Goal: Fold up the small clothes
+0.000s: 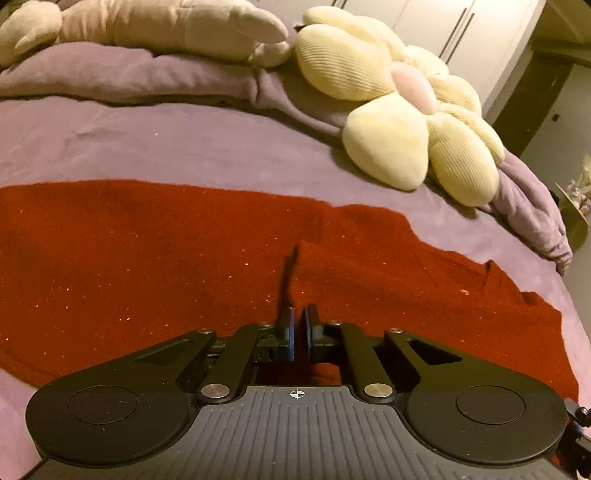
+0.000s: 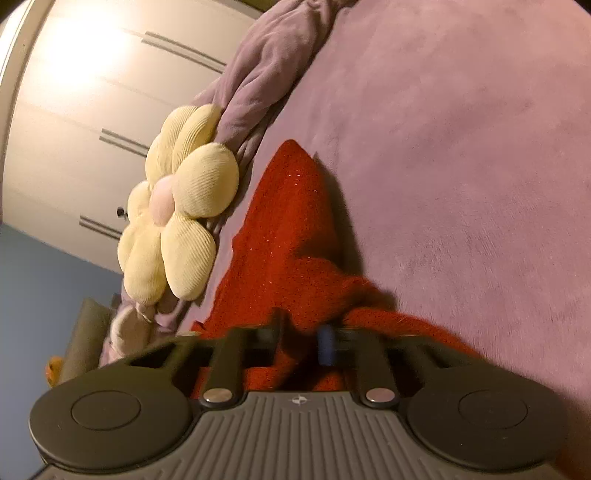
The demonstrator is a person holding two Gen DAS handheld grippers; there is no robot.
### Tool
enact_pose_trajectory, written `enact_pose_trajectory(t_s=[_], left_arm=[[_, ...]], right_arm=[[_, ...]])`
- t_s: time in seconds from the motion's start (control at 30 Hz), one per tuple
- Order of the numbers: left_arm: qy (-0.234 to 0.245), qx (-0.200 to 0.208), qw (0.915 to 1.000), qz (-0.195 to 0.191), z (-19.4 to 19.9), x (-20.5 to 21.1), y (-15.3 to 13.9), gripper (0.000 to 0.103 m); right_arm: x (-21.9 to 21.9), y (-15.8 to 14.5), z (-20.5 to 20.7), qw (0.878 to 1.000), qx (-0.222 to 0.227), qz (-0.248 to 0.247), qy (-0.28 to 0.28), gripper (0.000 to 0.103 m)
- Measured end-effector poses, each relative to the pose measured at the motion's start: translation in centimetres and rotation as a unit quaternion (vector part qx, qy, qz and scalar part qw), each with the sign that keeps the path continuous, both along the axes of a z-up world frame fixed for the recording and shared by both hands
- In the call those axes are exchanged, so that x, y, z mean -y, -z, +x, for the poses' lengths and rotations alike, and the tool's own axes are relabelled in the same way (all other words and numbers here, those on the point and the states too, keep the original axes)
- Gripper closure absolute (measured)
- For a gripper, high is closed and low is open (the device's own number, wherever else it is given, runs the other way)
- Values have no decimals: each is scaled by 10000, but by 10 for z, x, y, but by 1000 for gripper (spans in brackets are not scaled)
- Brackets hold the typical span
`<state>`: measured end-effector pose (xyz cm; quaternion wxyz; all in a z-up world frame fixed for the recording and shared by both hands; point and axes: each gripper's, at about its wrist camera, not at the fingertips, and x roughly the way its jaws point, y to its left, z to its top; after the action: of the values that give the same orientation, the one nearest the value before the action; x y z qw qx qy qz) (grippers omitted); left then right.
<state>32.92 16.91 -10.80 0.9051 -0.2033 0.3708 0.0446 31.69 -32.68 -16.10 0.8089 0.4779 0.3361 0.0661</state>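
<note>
A bed covered in a soft mauve fleece blanket (image 1: 207, 144) stretched away ahead of both grippers, its bunched edge running along the far side. White wardrobe doors with long dark handles (image 2: 92, 110) stood beyond the bed, up and to the left of the right gripper. A red knitted garment flecked with glitter (image 1: 155, 258) lay spread flat on the blanket directly under and ahead of the left gripper, reaching out to either side of it. A pale yellow flower-shaped ribbed cushion with a pink centre (image 1: 402, 118) sat ahead and to the right of the left gripper, well beyond the garment's far edge. A beige plush toy (image 1: 159, 26) lay further off, ahead and to the left. The left gripper (image 1: 300, 325) had its jaws pressed together, pinching a raised fold of the red knit. The right gripper (image 2: 301, 338), blurred, had its jaws closed on a gathered ridge of the same garment.
</note>
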Motion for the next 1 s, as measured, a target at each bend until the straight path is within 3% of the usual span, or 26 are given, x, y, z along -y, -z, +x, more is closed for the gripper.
enact_pose_trajectory(t_s=[0.1,0.13,0.2,0.27,0.33,0.5,0.6,0.7,0.87,0.9,0.93,1.0], left_arm=[[-115,164,9998,7,1,-3,-6,96],[-153,209,9996,81,2,-3,-7,101],[-289,127,9988,367,5,-3,-6,101],[-295,-99,9992,234,6,-8,3,101],[-288,-155,9994,93,2,-11,7,101],[65,-20,9998,-202,-24,-6,-6,95],[309,200,9989,-275,-37,2,-18,83],[447,154,9978,-461,-32,10,-19,54],[368,-150,9956,-844,-14,16,-1,59],[307,-196,9957,-856,-11,16,2,74],[277,-210,9962,-799,-9,16,4,83],[294,-201,9972,-658,-6,18,5,86]], right_arm=[[-1,-9,-3,9992,294,-273,-52,93],[-3,-14,-4,9976,420,-547,-83,93],[-12,-20,-3,9879,480,-1461,-183,93],[-18,-14,6,9802,190,-1938,-356,96],[-17,-11,7,9800,142,-1926,-485,96],[-18,-34,-9,9758,154,-2009,-855,76],[-26,-52,-33,9679,423,-2258,-1022,75],[-40,-68,-45,9510,853,-2785,-1042,75],[-63,-64,-20,9358,768,-3221,-1206,76],[-66,-59,-14,9322,678,-3327,-1256,76],[-69,-55,-11,9293,614,-3404,-1291,76],[-74,-49,-3,9281,459,-3430,-1370,77]])
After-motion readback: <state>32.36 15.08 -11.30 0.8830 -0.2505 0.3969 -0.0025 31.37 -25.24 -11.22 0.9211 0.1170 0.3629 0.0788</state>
